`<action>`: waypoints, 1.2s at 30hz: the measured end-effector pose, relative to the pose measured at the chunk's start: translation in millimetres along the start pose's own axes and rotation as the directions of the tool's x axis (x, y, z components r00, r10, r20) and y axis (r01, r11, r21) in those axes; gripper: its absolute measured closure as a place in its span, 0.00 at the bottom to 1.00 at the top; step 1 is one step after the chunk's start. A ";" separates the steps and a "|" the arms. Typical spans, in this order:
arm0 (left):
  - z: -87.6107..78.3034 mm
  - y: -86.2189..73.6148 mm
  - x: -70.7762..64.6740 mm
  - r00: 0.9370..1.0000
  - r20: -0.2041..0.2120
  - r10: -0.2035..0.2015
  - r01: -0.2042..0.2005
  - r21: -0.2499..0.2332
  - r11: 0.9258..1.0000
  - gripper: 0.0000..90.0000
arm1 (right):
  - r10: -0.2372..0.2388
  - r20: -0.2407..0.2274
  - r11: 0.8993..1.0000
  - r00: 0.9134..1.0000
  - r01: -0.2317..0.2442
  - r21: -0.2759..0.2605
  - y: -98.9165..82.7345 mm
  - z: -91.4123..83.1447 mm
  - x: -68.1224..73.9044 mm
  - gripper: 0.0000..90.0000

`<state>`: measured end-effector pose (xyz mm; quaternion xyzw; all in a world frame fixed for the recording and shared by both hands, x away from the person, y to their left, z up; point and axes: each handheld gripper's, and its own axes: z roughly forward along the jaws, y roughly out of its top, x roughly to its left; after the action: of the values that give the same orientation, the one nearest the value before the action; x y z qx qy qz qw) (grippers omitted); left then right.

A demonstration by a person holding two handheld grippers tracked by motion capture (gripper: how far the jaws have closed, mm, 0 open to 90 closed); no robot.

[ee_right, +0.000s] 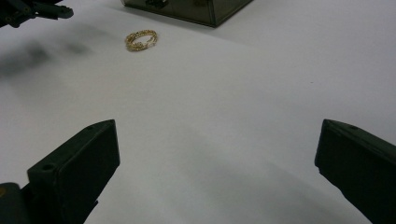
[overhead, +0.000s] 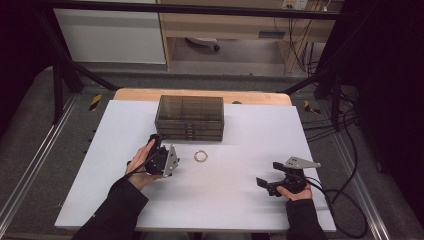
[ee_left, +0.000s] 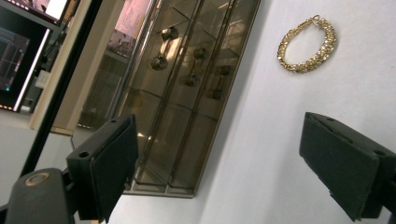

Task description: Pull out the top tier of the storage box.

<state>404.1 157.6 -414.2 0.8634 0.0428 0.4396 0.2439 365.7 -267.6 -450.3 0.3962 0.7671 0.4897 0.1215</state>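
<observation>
Left gripper view has the gold bracelet (ee_left: 307,45) at upper right, lying flat beside the drawer box (ee_left: 187,93). Both tongs are wide open, holding nothing. It looks light, floppy; pinch one side.

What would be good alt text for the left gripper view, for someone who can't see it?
A gold beaded bracelet lies on the white table at upper right, beyond the left gripper, whose two black jaws stand wide apart with nothing between them. At left stands a smoky translucent plastic drawer box with small round knobs on its drawer fronts.
</observation>
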 end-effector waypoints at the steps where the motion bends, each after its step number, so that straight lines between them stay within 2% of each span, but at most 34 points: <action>1: 0.7 0.6 0.1 1.000 -0.003 0.007 -0.007 0.001 1.000 0.14 | 0.000 0.000 1.000 1.000 0.000 0.000 0.0 0.0 0.0 0.01; 8: 5.2 3.2 0.7 0.998 -0.018 0.052 -0.052 -0.001 0.999 0.16 | 0.001 -0.001 1.000 1.000 -0.001 0.000 0.0 0.1 0.0 0.01; 13: 10.0 3.7 0.5 0.994 -0.035 0.101 -0.102 -0.004 0.995 0.20 | -0.001 -0.001 1.000 1.000 0.001 0.001 0.0 0.1 -0.1 0.01; 16: 11.7 4.8 0.0 0.993 -0.045 0.108 -0.109 -0.008 0.994 0.21 | 0.000 0.000 1.000 1.000 0.000 0.001 0.0 0.1 0.0 0.01; 18: 13.8 6.4 -0.4 0.989 -0.062 0.133 -0.134 -0.005 0.991 0.23 | -0.001 -0.002 1.000 1.000 0.001 0.002 0.0 0.2 0.0 0.01; 23: 17.2 8.3 -2.1 0.985 -0.081 0.154 -0.154 0.008 0.988 0.25 | 0.001 -0.003 1.000 1.000 -0.001 0.002 0.0 0.2 0.2 0.01; 24: 19.1 9.4 -2.9 0.981 -0.096 0.171 -0.170 0.017 0.985 0.27 | 0.002 -0.002 1.000 1.000 -0.002 0.002 0.0 0.3 0.3 0.01; 25: 19.1 9.4 -2.9 0.981 -0.096 0.171 -0.170 0.017 0.985 0.27 | 0.002 -0.002 1.000 1.000 -0.002 0.002 0.0 0.3 0.3 0.01; 28: 22.7 10.1 -3.4 0.974 -0.114 0.195 -0.192 0.032 0.981 0.29 | 0.002 -0.002 1.000 1.000 -0.002 0.003 0.0 0.2 0.4 0.01; 31: 24.3 10.8 -3.7 0.971 -0.131 0.198 -0.196 0.030 0.980 0.30 | 0.000 -0.003 1.000 1.000 0.000 0.002 0.0 0.1 0.1 0.01; 36: 26.4 14.1 -3.5 0.962 -0.167 0.214 -0.213 0.027 0.977 0.34 | -0.001 -0.001 1.000 1.000 0.001 0.006 -0.1 0.4 0.2 0.01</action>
<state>420.6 134.2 -423.4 0.8237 -0.0282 0.5347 0.1869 365.7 -267.1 -450.6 0.3959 0.7689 0.4875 0.1199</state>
